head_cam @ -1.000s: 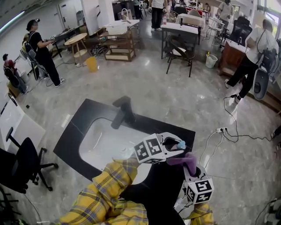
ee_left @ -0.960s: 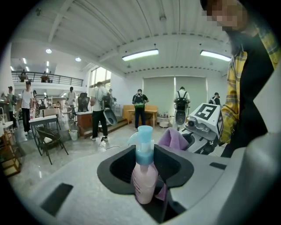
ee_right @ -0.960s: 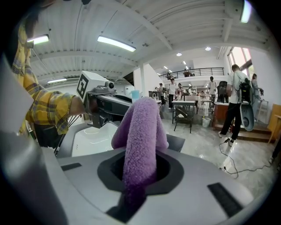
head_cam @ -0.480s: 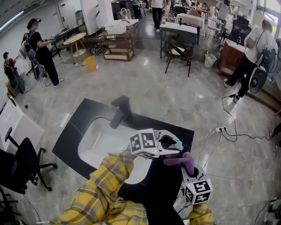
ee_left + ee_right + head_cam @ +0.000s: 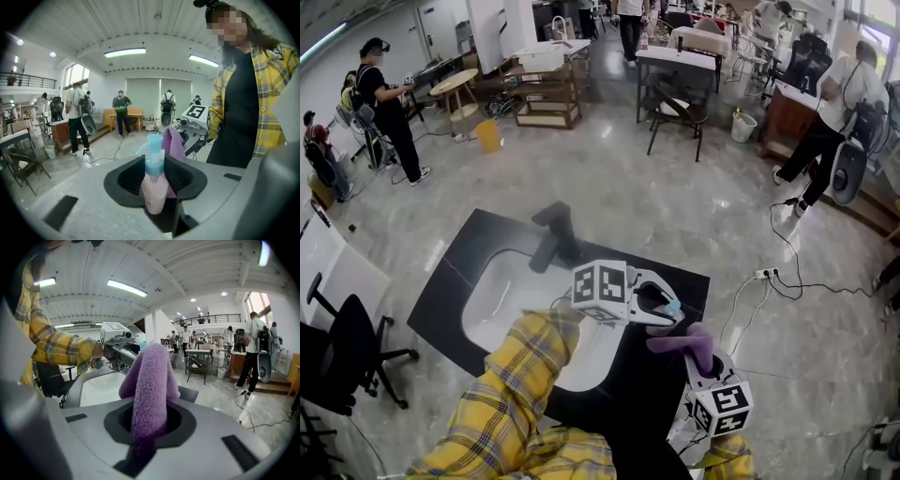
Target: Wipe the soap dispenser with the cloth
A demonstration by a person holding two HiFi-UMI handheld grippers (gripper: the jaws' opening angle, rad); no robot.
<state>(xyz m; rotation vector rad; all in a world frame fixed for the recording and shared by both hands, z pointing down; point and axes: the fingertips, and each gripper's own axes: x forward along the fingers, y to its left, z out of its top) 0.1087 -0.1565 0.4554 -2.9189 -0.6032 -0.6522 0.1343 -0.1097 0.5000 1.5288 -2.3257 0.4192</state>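
Purple cloth (image 5: 150, 380), clamped by your right gripper (image 5: 700, 354), stands just beyond the jaws of your left gripper (image 5: 668, 307), which pinch the soap dispenser (image 5: 153, 187) upright by its body.

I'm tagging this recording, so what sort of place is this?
Likely an open workshop or lab hall: a freestanding sink counter on a polished floor, work tables and chairs around, several people standing about.

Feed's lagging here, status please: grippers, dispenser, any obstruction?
Left gripper shut on soap dispenser. Right gripper shut on purple cloth. Cloth close beside dispenser, contact unclear. Nothing in the way.
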